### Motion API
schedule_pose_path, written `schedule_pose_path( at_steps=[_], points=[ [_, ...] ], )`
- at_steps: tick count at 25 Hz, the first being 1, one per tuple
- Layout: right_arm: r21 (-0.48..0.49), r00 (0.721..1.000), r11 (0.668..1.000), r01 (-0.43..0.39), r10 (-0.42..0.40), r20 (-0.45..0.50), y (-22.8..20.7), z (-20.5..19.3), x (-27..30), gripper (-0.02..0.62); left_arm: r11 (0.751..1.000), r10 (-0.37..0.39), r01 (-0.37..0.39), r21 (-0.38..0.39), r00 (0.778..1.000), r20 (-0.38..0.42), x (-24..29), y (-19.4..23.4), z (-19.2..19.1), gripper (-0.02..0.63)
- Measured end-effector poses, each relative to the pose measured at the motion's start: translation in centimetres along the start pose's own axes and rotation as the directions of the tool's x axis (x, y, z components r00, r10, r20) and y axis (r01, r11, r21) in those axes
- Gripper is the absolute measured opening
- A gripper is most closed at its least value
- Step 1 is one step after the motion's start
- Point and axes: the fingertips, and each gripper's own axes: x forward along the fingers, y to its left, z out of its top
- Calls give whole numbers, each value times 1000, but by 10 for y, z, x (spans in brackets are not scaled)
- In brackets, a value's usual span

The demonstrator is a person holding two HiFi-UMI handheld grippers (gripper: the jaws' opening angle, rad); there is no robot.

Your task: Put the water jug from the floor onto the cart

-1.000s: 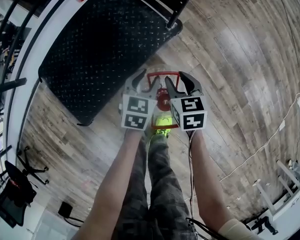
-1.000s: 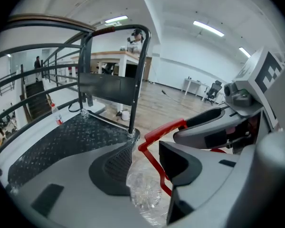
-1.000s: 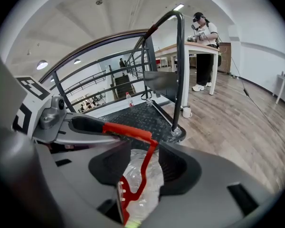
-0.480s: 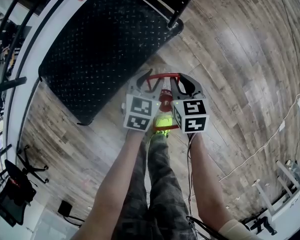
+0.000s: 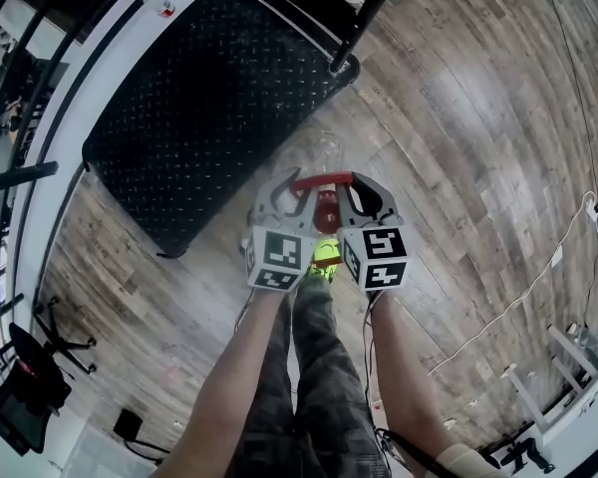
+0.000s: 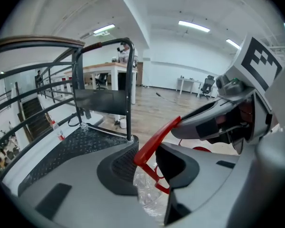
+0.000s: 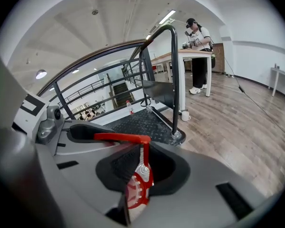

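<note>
The water jug [image 5: 326,207] is clear plastic with a red cap and a red carrying handle [image 5: 319,179]; it is just in front of the person's feet, beside the cart. My left gripper [image 5: 291,187] holds the handle's left part and my right gripper [image 5: 360,187] its right part, and both sets of jaws are closing on it. In the left gripper view the red handle [image 6: 156,139] runs between the pads, with the clear jug body [image 6: 147,194] below. In the right gripper view the handle [image 7: 121,137] and red cap [image 7: 138,189] sit between the jaws.
The cart [image 5: 209,108] is a black tread-plate platform up and left of the jug, with its black push bar [image 5: 369,13] at the far end. A railing [image 5: 20,118] borders the left. A white cable [image 5: 518,297] lies on the wood floor at right. A person [image 7: 197,56] stands at a distant table.
Both grippers' jaws have narrowed onto the red handle, the right one most. Both hands have come up a little, with the handle and cap rising with them.
</note>
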Motion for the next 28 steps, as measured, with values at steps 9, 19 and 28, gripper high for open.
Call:
schedule_pose_path(
  at_steps=[9, 19, 28],
  points=[
    [-47, 1000, 999, 12, -11, 24, 7, 27, -28, 60, 1000, -6, 5, 25, 999, 33, -22, -5, 27, 106],
    [-32, 998, 999, 20, -19, 54, 38, 94, -92, 58, 999, -3, 0, 43, 997, 76, -90, -6, 97, 106],
    [-27, 995, 999, 19, -16, 99, 80, 154, -139, 58, 997, 14, -22, 69, 994, 111, -157, 8, 154, 106]
  ],
)
